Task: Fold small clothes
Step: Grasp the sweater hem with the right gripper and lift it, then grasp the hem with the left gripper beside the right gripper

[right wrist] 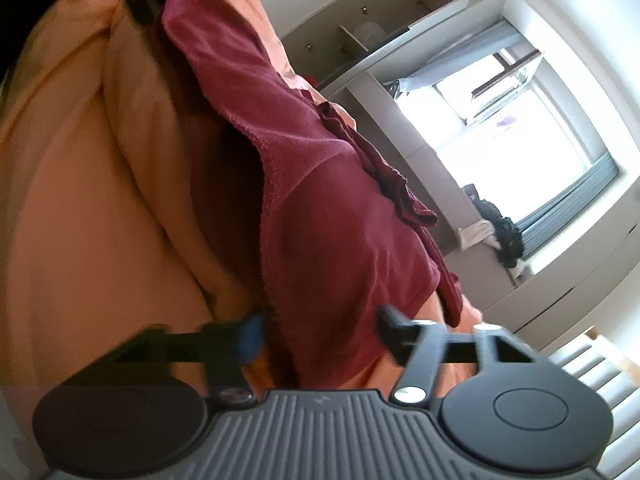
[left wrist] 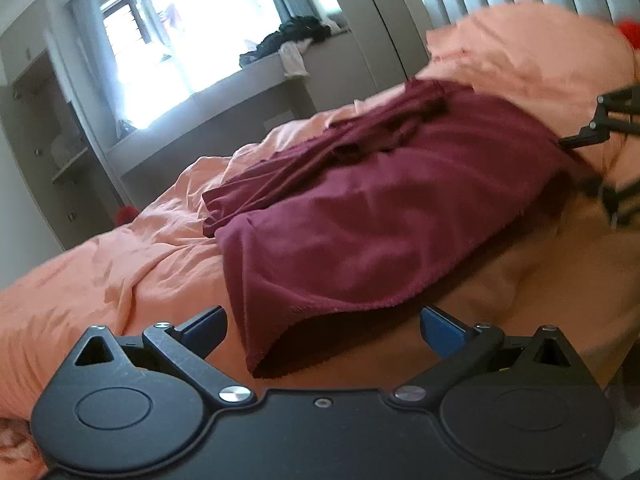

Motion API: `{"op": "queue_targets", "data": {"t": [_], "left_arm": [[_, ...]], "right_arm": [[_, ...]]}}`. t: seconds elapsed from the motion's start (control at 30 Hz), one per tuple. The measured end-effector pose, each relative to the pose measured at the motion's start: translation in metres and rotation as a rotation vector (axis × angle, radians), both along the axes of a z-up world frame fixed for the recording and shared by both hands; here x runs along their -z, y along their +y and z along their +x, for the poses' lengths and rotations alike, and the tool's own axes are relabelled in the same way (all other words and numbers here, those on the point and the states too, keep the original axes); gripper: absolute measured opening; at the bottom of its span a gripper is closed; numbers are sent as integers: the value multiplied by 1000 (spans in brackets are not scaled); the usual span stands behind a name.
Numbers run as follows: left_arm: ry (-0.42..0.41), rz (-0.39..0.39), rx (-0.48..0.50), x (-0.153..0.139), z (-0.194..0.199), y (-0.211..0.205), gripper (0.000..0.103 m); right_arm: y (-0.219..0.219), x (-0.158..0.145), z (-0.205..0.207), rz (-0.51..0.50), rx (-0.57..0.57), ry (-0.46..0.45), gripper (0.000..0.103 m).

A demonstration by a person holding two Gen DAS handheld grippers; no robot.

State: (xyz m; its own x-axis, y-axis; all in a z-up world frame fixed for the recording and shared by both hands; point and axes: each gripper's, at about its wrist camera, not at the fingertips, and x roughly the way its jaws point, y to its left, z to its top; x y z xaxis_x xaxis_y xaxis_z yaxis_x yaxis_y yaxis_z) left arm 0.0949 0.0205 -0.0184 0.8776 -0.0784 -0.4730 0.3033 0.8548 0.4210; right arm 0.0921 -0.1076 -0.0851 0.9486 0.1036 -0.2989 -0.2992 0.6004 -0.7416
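Left wrist: left gripper [left wrist: 323, 330] jaws apart, garment [left wrist: 360, 216] hem just ahead, on bedding [left wrist: 132, 264] | right wrist: right gripper [right wrist: 320, 334] blurred, jaws part-closed around hem, contact unclear

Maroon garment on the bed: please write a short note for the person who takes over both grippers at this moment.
Left gripper: jaws open, holding nothing, at the garment's near hem.
Right gripper: jaws partly open around the hem at the other end; a firm grip is not clear.
Maroon garment lies on the orange bedsheet, creased, one part bunched.
Done: no neat fold visible.
Left: grip the hem, fold, smooth.
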Motion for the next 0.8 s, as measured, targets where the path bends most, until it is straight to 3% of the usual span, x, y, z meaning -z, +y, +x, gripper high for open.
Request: {"op": "queue_targets", "data": {"t": [0.03, 0.13, 0.3, 0.37, 0.47, 0.57, 0.7, 0.8], "left_arm": [[3, 18, -3, 2, 1, -2, 102], [0, 81, -39, 8, 5, -9, 102], [-26, 149, -63, 13, 10, -16, 99], [-45, 159, -63, 12, 9, -17, 97], [-91, 172, -75, 9, 5, -16, 85], [-125, 191, -106, 6, 3, -14, 62], [-135, 171, -122, 1, 1, -11, 18], [-203, 190, -131, -2, -7, -10, 6]], "right_arm": [[-2, -2, -1, 26, -11, 14, 27], [-12, -15, -13, 101, -17, -2, 8], [-37, -49, -23, 336, -22, -37, 7], [-43, -58, -24, 375, -27, -68, 7], [-48, -59, -27, 390, -27, -111, 7], [-51, -58, -27, 397, -24, -126, 7], [-52, -59, -31, 399, -21, -137, 7], [-51, -53, -31, 389, -10, -137, 7]]}}
